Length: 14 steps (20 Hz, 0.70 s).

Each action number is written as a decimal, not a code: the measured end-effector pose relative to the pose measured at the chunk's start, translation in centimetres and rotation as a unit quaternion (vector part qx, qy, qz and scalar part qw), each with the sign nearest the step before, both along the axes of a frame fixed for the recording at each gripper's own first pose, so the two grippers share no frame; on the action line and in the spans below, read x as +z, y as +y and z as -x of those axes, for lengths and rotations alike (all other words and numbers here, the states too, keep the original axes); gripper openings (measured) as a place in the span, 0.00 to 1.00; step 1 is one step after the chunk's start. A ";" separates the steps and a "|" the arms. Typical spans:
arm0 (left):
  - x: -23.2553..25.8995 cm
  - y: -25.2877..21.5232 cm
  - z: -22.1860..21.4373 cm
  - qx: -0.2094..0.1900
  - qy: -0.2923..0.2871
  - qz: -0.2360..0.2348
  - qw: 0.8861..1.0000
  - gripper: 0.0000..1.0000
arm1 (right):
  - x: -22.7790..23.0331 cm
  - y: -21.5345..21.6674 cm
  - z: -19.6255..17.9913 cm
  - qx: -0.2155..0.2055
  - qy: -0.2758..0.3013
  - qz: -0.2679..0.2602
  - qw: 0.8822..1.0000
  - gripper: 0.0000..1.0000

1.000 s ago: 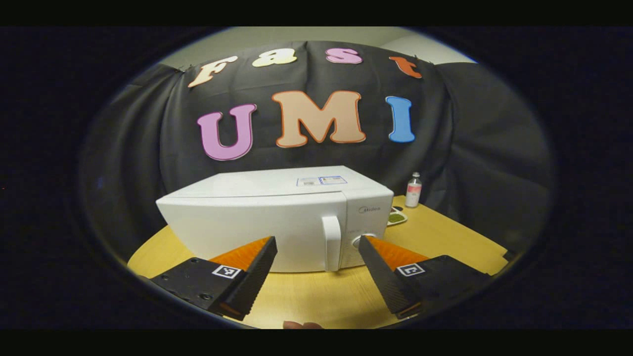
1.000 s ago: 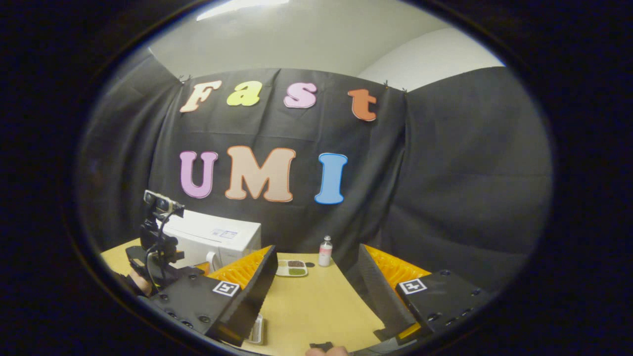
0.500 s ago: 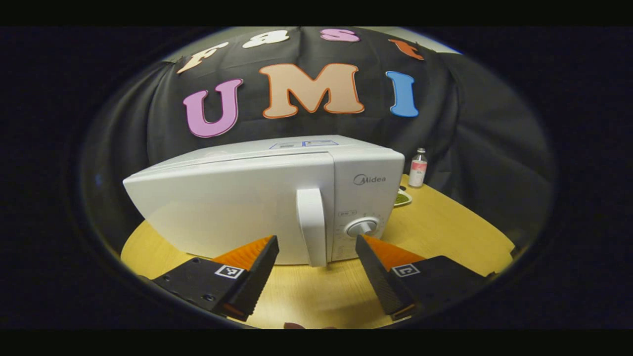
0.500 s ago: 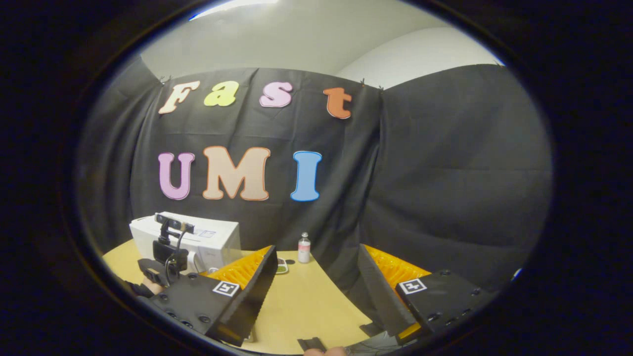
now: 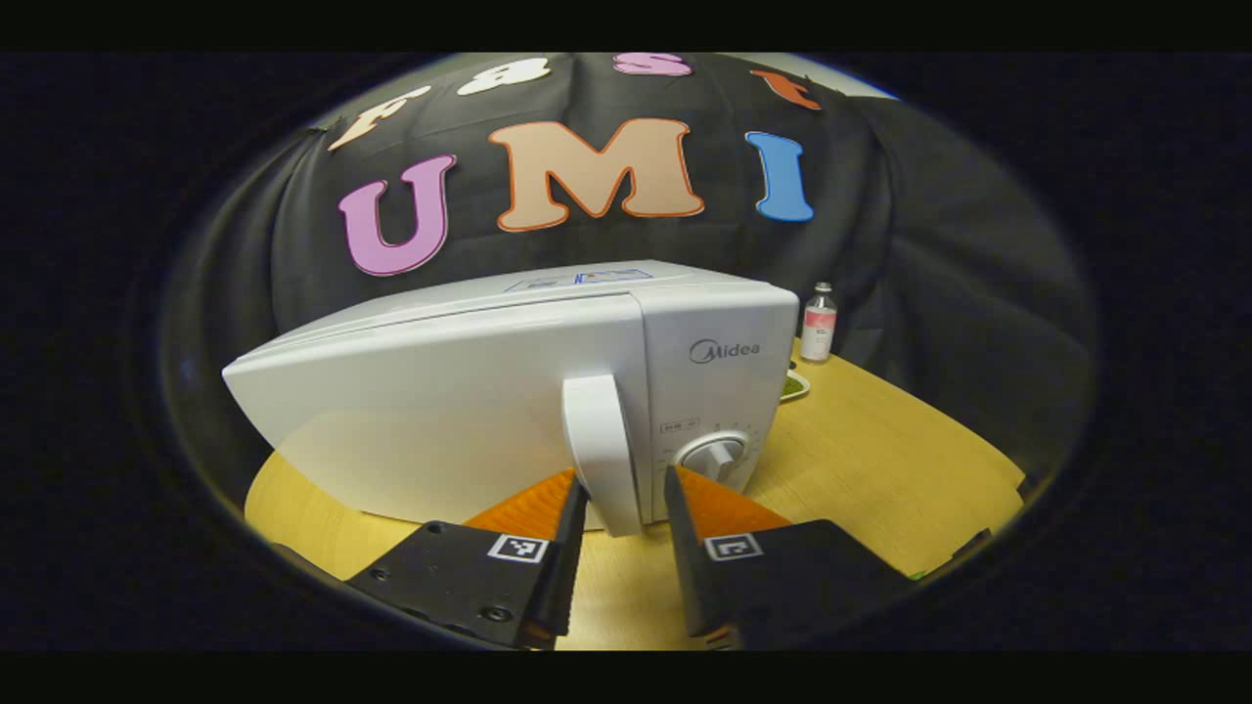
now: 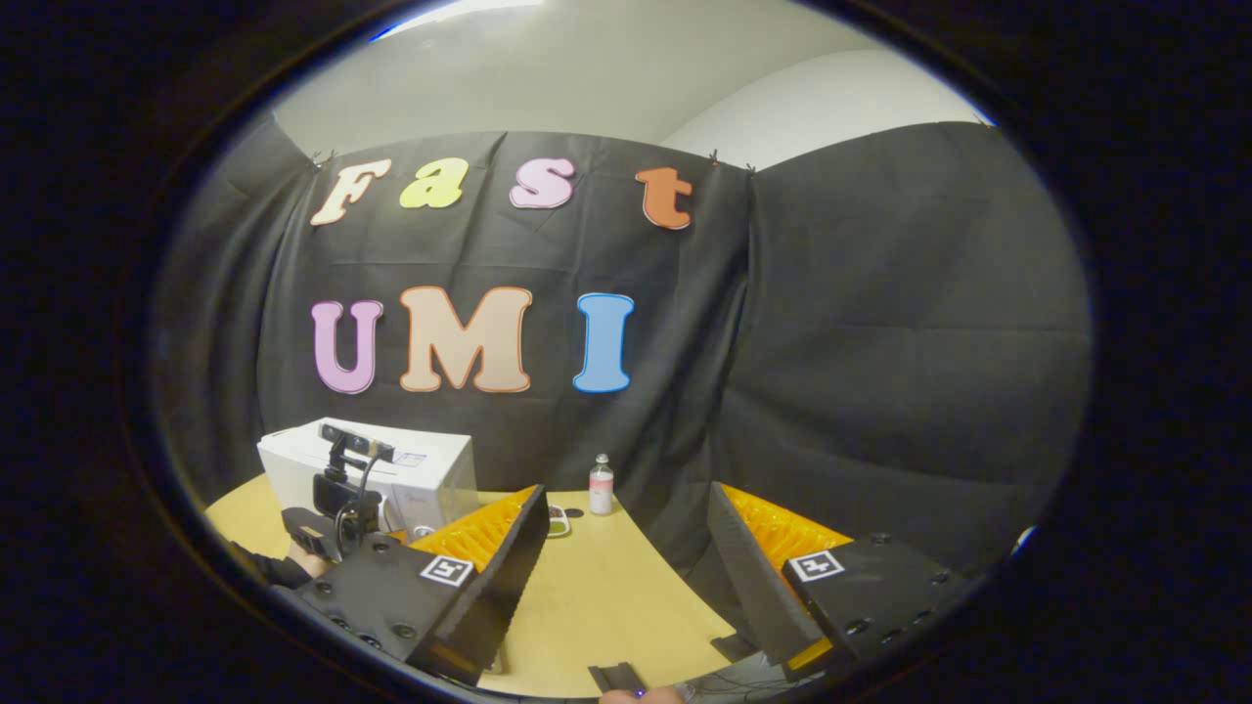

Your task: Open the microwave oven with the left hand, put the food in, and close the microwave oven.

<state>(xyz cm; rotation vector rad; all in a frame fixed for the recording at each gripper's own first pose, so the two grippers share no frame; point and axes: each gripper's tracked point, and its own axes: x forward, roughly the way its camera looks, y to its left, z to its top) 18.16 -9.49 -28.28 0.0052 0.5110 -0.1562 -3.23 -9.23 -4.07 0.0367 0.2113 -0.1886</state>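
The table (image 5: 880, 440) is a pale wood-grain top, smooth and flat, and on it stands the microwave (image 5: 469, 391), a glossy white box with rounded edges and its door still flush. This looks like the opening step: the left tongs (image 5: 620, 508) straddle the handle (image 5: 599, 452), a smooth upright white bar, one finger close on each side; whether they already press on it I cannot tell. The next move, I judge, calls for a firm squeeze on that slick bar and a pull swinging the door out about its far hinge. Beside the handle sits a round knob (image 5: 714, 456). The right tongs (image 6: 626, 533) hang released and empty above the table, well away from the microwave. Behind its right side lies the food (image 5: 794, 386), greenish in a shallow light tray, near a small clear bottle (image 5: 819, 335) with a pinkish label.
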 end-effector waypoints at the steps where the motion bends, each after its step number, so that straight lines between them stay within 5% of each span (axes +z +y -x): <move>1: 0.2 -0.1 0.1 0.007 -0.004 0.010 1.000 0.24 | -0.1 0.1 0.2 0.002 0.001 0.000 1.000 0.96; 7: 0.2 -0.2 0.2 -0.008 -0.004 0.041 0.999 0.06 | 0.2 0.5 0.5 0.009 0.003 -0.002 1.000 0.96; 14: 1.2 0.6 4.2 -0.008 -0.018 0.058 0.998 0.02 | 0.1 1.1 0.3 0.013 -0.001 -0.002 1.000 0.96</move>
